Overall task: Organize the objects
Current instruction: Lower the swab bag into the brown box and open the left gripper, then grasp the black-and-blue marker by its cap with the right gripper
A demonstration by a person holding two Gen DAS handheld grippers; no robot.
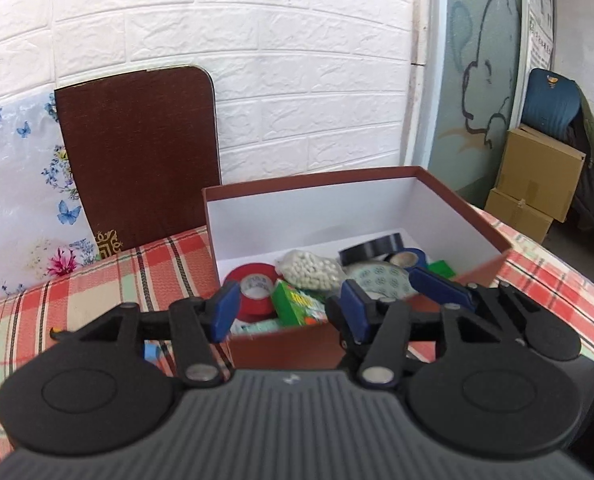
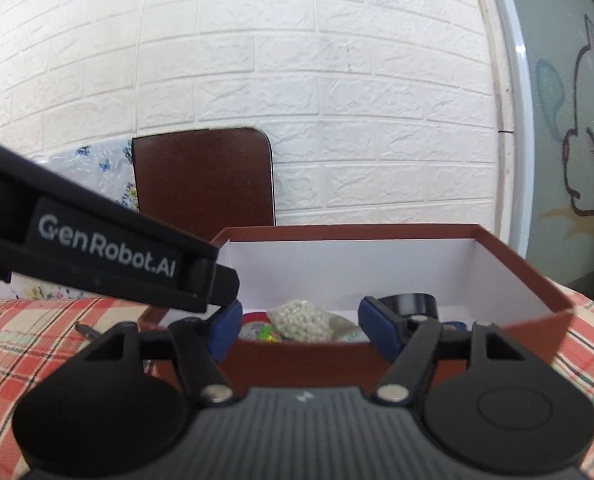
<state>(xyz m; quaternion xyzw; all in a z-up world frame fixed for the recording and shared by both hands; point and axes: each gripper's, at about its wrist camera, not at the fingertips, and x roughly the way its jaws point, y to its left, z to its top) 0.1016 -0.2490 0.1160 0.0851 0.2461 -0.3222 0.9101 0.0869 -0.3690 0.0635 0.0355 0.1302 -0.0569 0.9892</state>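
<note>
A home room: white brick-pattern wall (image 1: 297, 80), plaid tablecloth (image 1: 97, 280), floral bedding (image 1: 13, 184), stacked cardboard boxes (image 1: 537, 184).

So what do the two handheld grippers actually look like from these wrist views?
Both match. The left gripper and right gripper have matte black linkage arms with silver pivot pins, round black discs either side, a ribbed dark grey body, and blue pads on the fingers. In the right wrist view, the left one's black side carries white "GenRobot.AI" lettering. No cables or sleeves show.
</note>
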